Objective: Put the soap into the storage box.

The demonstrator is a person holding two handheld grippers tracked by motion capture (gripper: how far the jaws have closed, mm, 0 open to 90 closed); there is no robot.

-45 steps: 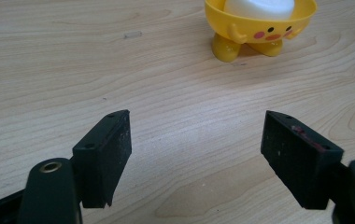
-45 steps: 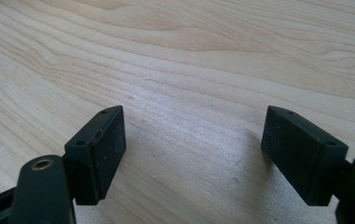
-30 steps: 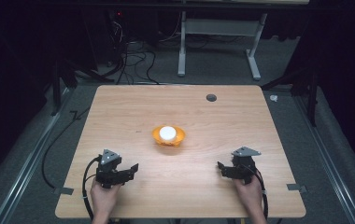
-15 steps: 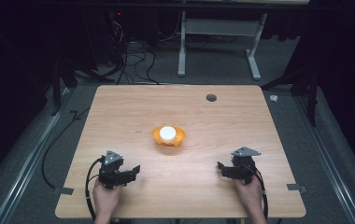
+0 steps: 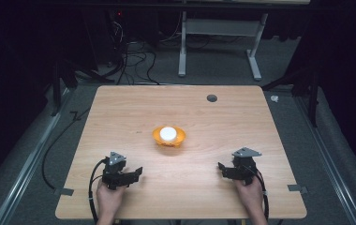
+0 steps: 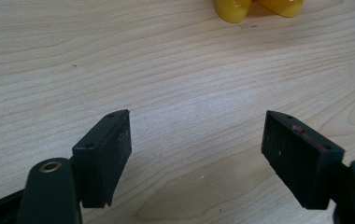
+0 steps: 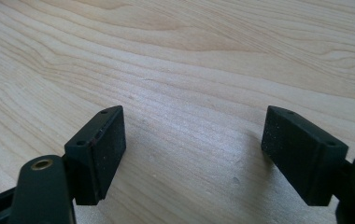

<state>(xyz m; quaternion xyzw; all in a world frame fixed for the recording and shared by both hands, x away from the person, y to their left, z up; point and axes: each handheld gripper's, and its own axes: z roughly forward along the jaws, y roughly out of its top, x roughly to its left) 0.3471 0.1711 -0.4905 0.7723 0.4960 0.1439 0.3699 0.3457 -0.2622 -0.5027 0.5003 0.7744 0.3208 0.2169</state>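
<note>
An orange bowl-shaped object point(image 5: 169, 137) with a round white piece point(image 5: 167, 133) in it sits at the middle of the wooden table point(image 5: 134, 108). My left gripper point(image 5: 131, 174) rests near the front left, held by a hand, its jaws angled toward the table's middle. In the left gripper view that gripper point(image 6: 196, 154) is open over bare wood, and the yellow-orange object point(image 6: 257, 6) shows at the top edge, well ahead. My right gripper point(image 5: 224, 169) sits near the front right with its jaws pointing left. In the right gripper view it point(image 7: 192, 154) is open with nothing between its jaws.
A small dark round hole point(image 5: 211, 98) marks the table's far right part. Cables point(image 5: 134, 61) and a white desk frame point(image 5: 218, 42) lie on the floor beyond the far edge. Grey tape tabs point(image 5: 297, 188) sit at the table's front corners.
My left gripper has shifted slightly right and toward the front edge. The right gripper and the orange object have not moved.
</note>
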